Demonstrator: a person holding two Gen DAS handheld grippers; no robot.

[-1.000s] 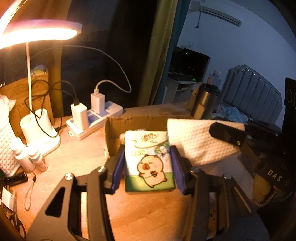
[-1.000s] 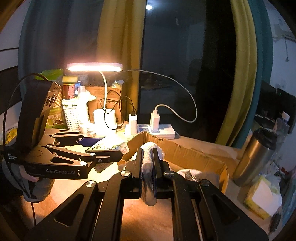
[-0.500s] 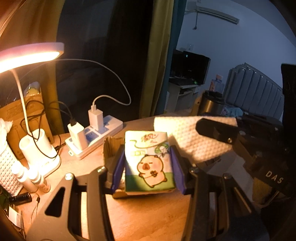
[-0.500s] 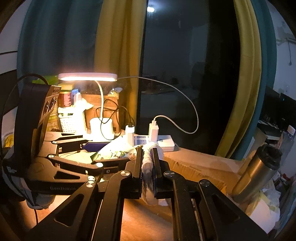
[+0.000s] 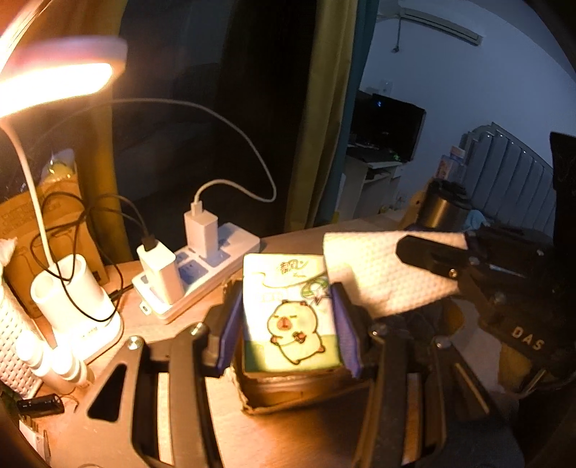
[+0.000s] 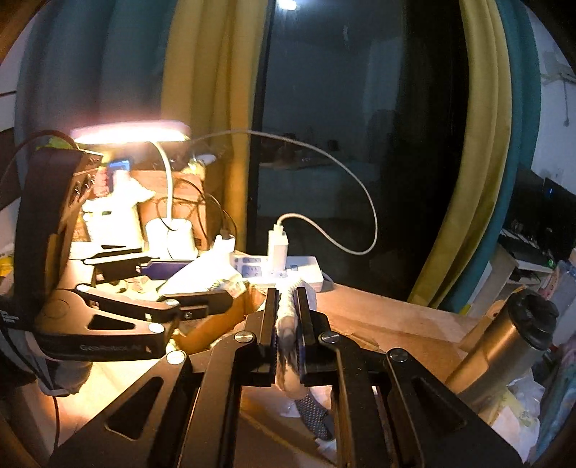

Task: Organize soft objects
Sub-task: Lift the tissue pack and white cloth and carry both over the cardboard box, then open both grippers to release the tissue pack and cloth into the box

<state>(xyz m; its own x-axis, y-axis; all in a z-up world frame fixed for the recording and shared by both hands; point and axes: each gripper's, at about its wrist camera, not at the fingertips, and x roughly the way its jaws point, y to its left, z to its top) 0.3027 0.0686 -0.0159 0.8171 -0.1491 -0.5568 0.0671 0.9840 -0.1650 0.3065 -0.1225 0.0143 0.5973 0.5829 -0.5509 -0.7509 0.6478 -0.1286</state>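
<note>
Far left, glowing warm: white gooseneck desk lamp (image 5: 54, 77) over its white cylindrical base (image 5: 68, 291), small white bottles (image 5: 46, 356) crowded in front, brown cardboard packaging (image 5: 36, 223) behind. Warm-lit wooden desk (image 5: 295, 439) underneath it all.

Next along, white power strip with blue sockets (image 5: 212, 266), two white chargers plugged in, white cable looping up against the dark window. Yellow curtain (image 5: 324, 108) with a teal edge hanging behind.

Centre now: left hand-held gripper (image 5: 284, 324) clamped, purple pads pressed flat on both sides of the tissue pack printed with a cartoon capybara (image 5: 288, 316), pack upright and held just above the open brown cardboard box (image 5: 288, 392) on the desk.

Just right of it, white embossed paper towel (image 5: 381, 273) pinched in the right hand-held gripper (image 6: 287, 316), jaws nearly together with only the folded towel between them, towel drooping below the fingers and hanging over the box's far side.

Further right, brushed-steel thermos with black lid (image 6: 504, 345) standing by the desk's edge. Beyond, bluish dim room: dark monitor (image 5: 388, 126) on a small white table, grey padded headboard (image 5: 504, 180), white air conditioner (image 5: 432, 21) high on the wall.
</note>
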